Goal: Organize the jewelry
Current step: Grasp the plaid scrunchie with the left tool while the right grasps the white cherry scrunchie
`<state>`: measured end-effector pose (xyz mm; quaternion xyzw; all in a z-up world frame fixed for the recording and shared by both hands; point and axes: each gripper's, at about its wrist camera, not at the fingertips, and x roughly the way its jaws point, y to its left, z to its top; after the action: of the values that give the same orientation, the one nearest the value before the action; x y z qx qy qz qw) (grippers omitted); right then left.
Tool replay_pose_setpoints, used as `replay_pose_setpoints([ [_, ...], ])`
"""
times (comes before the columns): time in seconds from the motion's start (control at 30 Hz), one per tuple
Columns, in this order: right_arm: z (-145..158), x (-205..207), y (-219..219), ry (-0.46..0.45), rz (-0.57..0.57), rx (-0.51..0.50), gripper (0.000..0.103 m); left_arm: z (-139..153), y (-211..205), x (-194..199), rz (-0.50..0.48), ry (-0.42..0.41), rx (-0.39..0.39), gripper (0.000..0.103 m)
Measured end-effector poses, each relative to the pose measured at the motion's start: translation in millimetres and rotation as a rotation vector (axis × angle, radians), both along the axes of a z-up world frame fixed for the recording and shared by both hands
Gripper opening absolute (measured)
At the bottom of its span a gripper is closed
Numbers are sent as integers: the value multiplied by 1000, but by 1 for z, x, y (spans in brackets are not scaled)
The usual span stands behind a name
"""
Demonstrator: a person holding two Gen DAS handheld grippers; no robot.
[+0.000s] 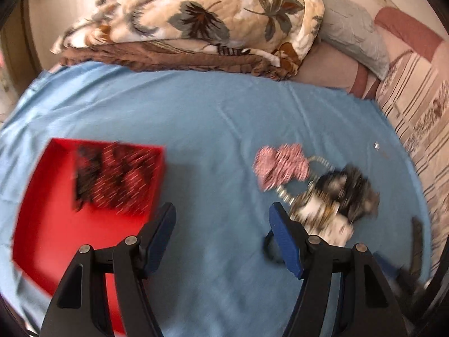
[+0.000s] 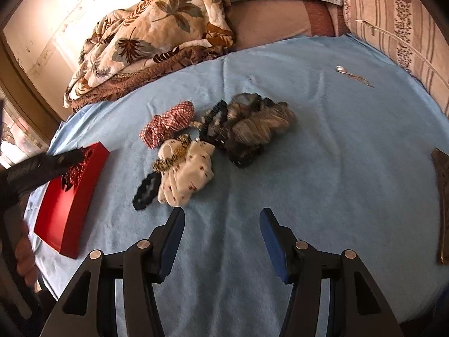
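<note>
Scrunchies (image 2: 213, 137) lie heaped near the middle of a blue sheet (image 2: 336, 154) spread on a bed. A red box (image 2: 70, 205) with one dark patterned scrunchie (image 1: 115, 177) inside sits toward the sheet's left edge. Both the left gripper (image 1: 221, 213) and right gripper (image 2: 221, 219) hover above the sheet, fingers spread apart, grasping nothing.
</note>
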<state>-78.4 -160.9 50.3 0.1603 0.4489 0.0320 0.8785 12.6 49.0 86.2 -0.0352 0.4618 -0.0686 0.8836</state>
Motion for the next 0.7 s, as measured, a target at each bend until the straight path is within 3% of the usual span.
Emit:
replay_pose_setpoints([
  [0.27,-12,27,11,-2,38,18,60,-40,-30,74,-24,119,-126,68],
  [0.47,-18,42,13,-3,46,60,60,-60,-36,96,-24,182,-194,66],
  [0.57,-21,48,14,-4,47,79,60,-64,-41,100,-41,207,-201,34],
  [0.6,-21,50,15,-7,47,83,57,-67,-43,101,-51,223,-209,16],
  [0.63,-22,52,16,-5,52,86,46,-68,-44,101,-60,237,-216,7],
  [0.67,-23,54,18,3,58,90,30,-68,-45,101,-62,239,-212,7],
  [0.7,-24,55,18,10,61,95,25,-66,-46,99,-60,230,-199,7],
])
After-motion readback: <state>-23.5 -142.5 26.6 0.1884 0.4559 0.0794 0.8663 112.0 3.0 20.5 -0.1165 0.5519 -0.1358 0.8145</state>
